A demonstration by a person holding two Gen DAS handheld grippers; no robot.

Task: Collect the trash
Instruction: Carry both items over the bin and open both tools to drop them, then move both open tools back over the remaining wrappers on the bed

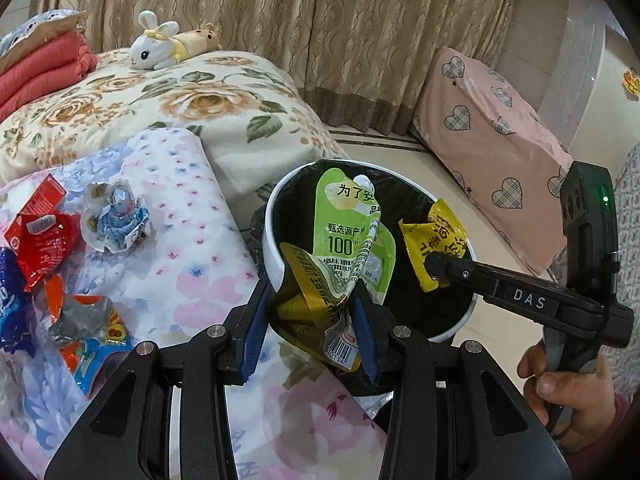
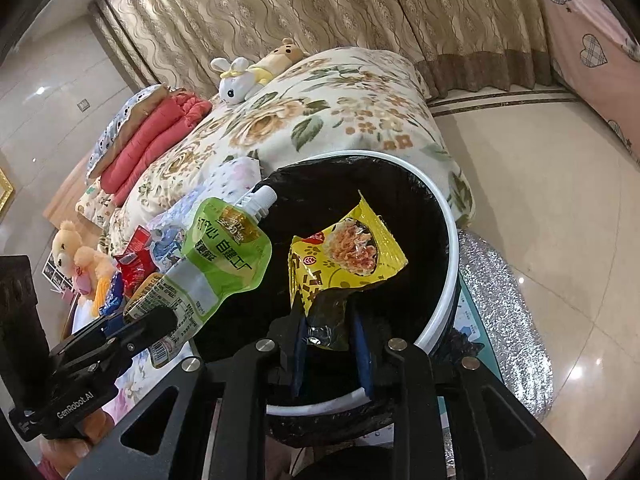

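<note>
Over the bin [image 1: 276, 248], 2 claws pinch green pouch [image 1: 344, 232] and yellow packet [image 2: 348, 252].

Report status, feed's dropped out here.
Left tongs shut on green pouch, right tongs on yellow wrapper. Both over bin. More wrappers on bed.

Glossy foil-like green pouch [image 1: 344, 232], matt black bin liner [image 2: 400, 208], perhaps plastic.
</note>
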